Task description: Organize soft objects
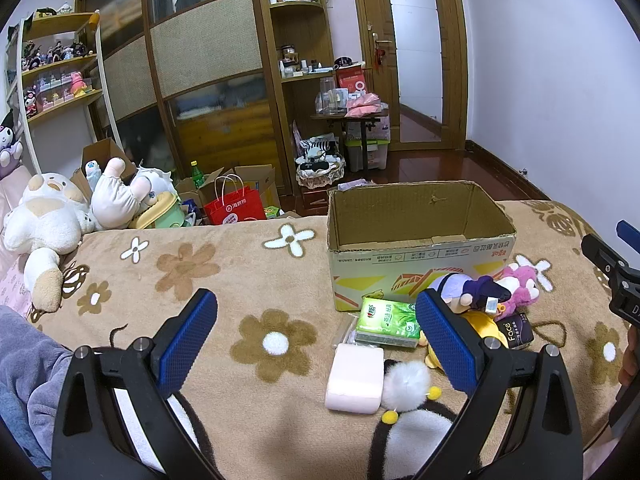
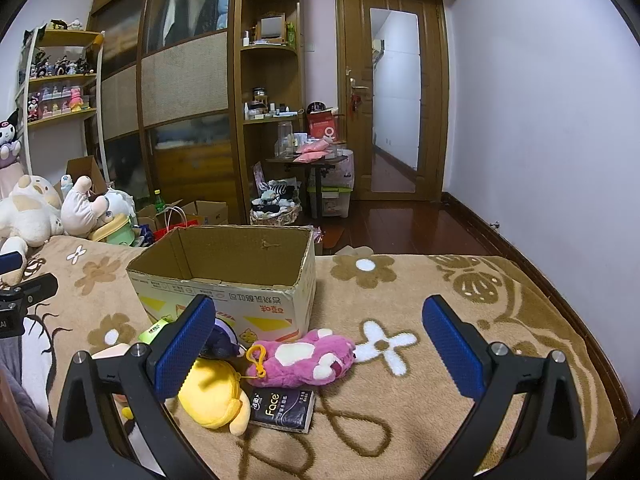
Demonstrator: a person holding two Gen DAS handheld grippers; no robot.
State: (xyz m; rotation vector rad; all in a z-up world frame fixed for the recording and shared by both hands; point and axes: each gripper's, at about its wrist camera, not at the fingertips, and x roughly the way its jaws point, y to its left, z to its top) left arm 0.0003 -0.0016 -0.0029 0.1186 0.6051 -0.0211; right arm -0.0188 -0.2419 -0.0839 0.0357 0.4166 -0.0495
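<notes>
An open cardboard box (image 1: 420,220) stands on the flowered blanket; it also shows in the right wrist view (image 2: 224,272). In front of it lie a pink plush (image 2: 308,358), a yellow plush (image 2: 212,394), a purple doll (image 1: 468,290), a green tissue pack (image 1: 388,322), a black tissue pack (image 2: 284,410), a pink pack (image 1: 354,376) and a white pompom headband (image 1: 404,386). My left gripper (image 1: 316,334) is open and empty, above the blanket left of the pile. My right gripper (image 2: 320,344) is open and empty, hovering over the pink plush.
Large white plush toys (image 1: 52,216) lie at the blanket's left end. A red paper bag (image 1: 234,208) and boxes stand on the floor beyond. A wardrobe (image 1: 200,60), a small loaded table (image 1: 352,116) and a door (image 1: 416,52) are behind.
</notes>
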